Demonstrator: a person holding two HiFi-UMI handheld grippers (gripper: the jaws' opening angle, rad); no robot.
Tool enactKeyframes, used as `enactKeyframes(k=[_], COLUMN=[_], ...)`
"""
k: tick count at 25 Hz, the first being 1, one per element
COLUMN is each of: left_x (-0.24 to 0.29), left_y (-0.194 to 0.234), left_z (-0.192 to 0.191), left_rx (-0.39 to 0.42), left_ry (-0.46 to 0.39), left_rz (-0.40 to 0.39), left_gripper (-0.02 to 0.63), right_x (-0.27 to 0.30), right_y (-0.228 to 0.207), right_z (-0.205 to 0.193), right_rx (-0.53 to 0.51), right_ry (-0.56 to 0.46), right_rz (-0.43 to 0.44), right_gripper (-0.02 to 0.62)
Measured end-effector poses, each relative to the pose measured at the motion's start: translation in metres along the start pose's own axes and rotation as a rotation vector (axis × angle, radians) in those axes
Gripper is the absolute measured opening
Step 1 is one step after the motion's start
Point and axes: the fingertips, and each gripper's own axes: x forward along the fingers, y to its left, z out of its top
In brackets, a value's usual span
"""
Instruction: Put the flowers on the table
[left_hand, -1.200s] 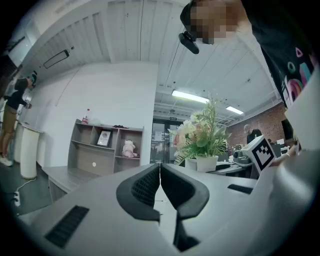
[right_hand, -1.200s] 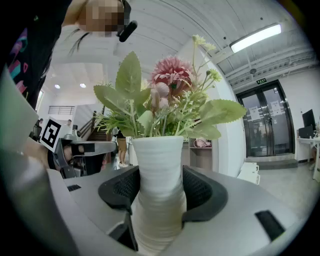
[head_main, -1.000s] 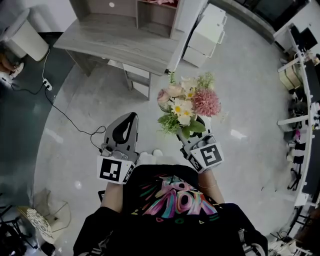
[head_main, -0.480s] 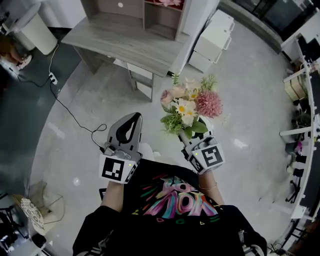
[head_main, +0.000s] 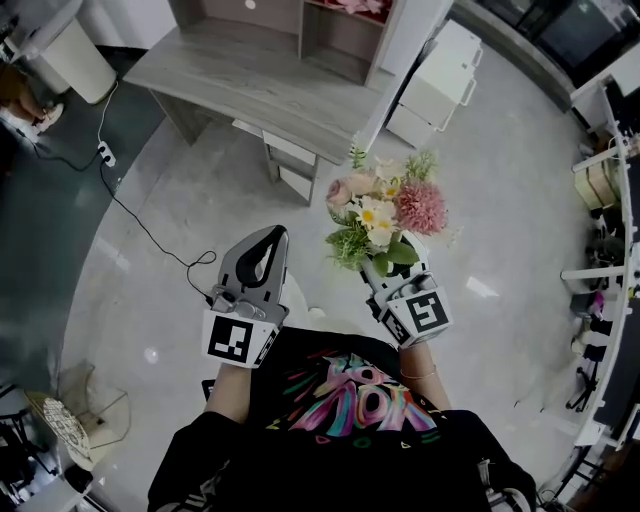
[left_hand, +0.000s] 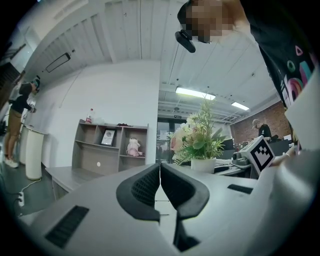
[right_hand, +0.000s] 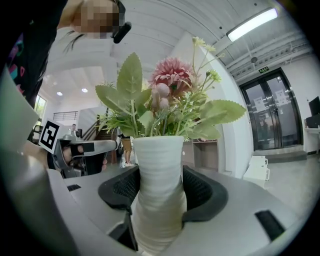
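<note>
Flowers (head_main: 385, 205): pink, cream and yellow-centred blooms, green leaves, set in white ribbed vase (right_hand: 157, 195) with narrowed waist. Vase clamped at waist between black textured pads of right gripper (head_main: 388, 272), held over glossy grey floor (head_main: 480, 200), well apart from grey wood-grain table (head_main: 250, 80). Vase base cut off; from head view, vase mostly hidden by foliage. Left gripper (left_hand: 160, 175) pressed closed, nothing held.

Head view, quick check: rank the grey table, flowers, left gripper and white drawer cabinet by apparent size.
1. grey table
2. flowers and left gripper, about alike; both are nearer the camera, so unranked
3. white drawer cabinet
</note>
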Motion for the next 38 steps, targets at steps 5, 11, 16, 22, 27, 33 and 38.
enactKeyframes(k=[5,11,16,22,27,33,38], left_x=[0.041,0.103,0.153,0.172,0.176,0.179,0.214], left_y=[0.067,0.162,0.233,0.269,0.279,0.28,0.295], left_z=[0.0,0.013,0.017,0.019,0.013,-0.003,-0.025], left_rx=[-0.004,0.007,0.008,0.004,-0.012,-0.043,-0.055], left_ry=[0.004,0.006,0.016,0.024,0.049,0.083,0.1], left_rz=[-0.018,-0.039,-0.08,-0.128,-0.163,-0.182,-0.177], left_gripper=[0.026,0.026,0.026,0.026,0.026,0.026,0.026], right_x=[0.075,0.183,0.266,0.299,0.309,0.31,0.333], right_y=[-0.013,-0.035,-0.053,-0.06,-0.064,-0.069,-0.104], right_z=[0.009,0.034,0.051,0.056,0.055,0.052,0.033], right_rx=[0.0,0.007,0.014,0.031,0.038,0.033,0.045], right_ry=[0.005,-0.003,-0.018,-0.015,0.0,0.015,0.049], right_rz=[-0.019,-0.035,-0.075,-0.137,-0.189,-0.219,-0.234], right_gripper=[0.273,0.273,0.273,0.273,0.273,0.273,0.273])
